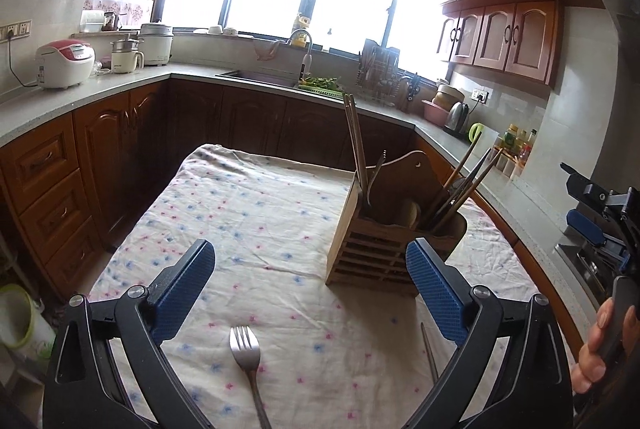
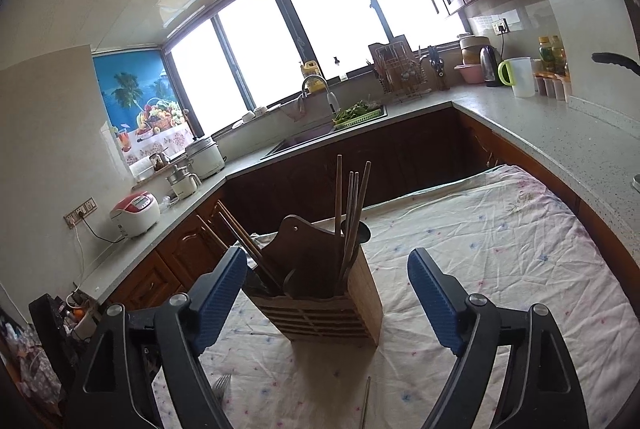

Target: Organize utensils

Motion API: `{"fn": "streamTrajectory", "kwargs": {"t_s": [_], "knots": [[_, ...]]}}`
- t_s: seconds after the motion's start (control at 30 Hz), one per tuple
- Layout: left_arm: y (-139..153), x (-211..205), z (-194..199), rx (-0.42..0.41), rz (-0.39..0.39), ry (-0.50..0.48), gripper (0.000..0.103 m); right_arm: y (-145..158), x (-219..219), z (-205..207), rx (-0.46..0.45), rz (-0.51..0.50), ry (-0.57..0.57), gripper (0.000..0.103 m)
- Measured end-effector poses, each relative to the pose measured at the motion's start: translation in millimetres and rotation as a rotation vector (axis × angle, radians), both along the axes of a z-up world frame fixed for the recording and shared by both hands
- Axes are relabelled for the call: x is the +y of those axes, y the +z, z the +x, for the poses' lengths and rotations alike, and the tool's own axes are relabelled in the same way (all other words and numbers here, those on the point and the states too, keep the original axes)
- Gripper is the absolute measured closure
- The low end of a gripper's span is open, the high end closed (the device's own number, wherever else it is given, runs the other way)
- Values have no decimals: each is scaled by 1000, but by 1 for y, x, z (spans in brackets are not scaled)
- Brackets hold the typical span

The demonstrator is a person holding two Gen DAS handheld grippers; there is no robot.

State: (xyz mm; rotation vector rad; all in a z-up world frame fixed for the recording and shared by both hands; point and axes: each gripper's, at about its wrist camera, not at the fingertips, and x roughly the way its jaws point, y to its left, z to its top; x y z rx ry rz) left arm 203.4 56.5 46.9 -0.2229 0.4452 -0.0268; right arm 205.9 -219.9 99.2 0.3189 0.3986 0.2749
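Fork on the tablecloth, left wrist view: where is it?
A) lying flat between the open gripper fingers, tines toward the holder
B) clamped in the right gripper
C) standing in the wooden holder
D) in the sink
A: the fork lies flat on the tablecloth under the open left gripper, tines pointing toward the wooden holder.

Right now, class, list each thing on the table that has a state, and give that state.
Left gripper: open, empty.
Right gripper: open, empty.
Fork: flat on tablecloth.
Metal chopstick: flat on tablecloth.
Wooden utensil holder: upright, holding chopsticks.
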Motion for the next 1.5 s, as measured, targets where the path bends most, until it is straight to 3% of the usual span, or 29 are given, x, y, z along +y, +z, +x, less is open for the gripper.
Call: {"fn": "streamTrajectory", "kwargs": {"t_s": [0.3,0.43,0.57,0.7,0.8,1.1,1.5], "knots": [[4,6,-63,-24,-46,4,3,-15,15,-68,-59,-73,29,8],[15,-4,-87,-45,13,-6,3,-13,20,-96,-81,-107,53,6],[28,-12,-115,-100,63,-5,0,11,21,-127,-154,-157,48,0],[15,-19,-145,-149,118,6,0,17,21,-160,-219,-195,11,0],[-7,-23,-163,-172,133,35,0,-8,27,-173,-225,-234,-30,0],[-68,-34,-174,-114,207,78,0,-92,35,-192,-196,-293,-72,0],[-83,-48,-176,-99,279,74,0,-119,24,-196,-147,-276,-60,0]]}}
